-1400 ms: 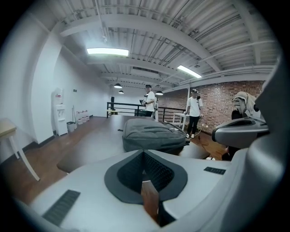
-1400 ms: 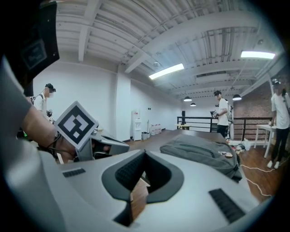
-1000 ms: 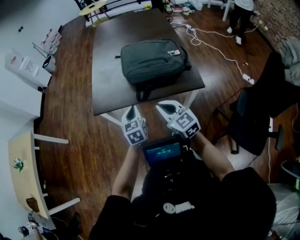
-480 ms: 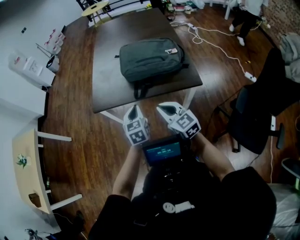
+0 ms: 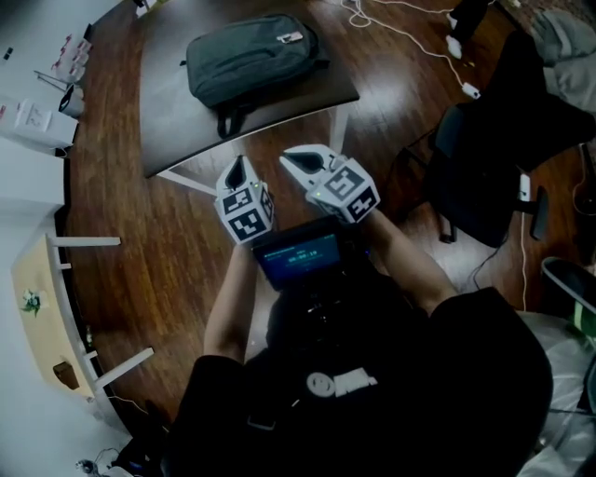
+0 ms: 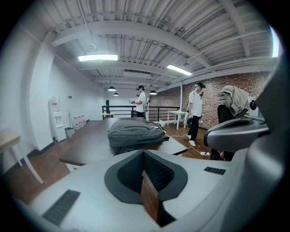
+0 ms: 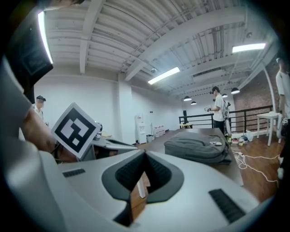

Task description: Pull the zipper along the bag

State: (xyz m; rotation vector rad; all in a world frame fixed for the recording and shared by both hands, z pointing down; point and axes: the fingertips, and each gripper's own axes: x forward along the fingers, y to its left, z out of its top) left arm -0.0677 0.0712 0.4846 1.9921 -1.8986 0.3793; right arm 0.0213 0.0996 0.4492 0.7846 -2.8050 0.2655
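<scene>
A dark grey backpack [image 5: 251, 56] lies flat on the dark table [image 5: 177, 116], far ahead of both grippers. It also shows in the left gripper view as the backpack [image 6: 133, 131] and in the right gripper view as the backpack [image 7: 197, 147]. My left gripper [image 5: 237, 164] and right gripper [image 5: 298, 156] hang side by side over the wooden floor, just short of the table's near edge. Both point toward the bag. In each gripper view the jaws meet at the tips, with nothing between them. The bag's zipper is too far off to make out.
A black office chair [image 5: 484, 158] stands to the right of the table. White cables [image 5: 400, 19] trail over the floor behind it. A small light table [image 5: 37, 307] is at the left. People [image 6: 195, 111] stand beyond the table near a railing.
Both grippers have moved forward toward the table, still shut and empty. In the head view the table and bag have slid up and to the left.
</scene>
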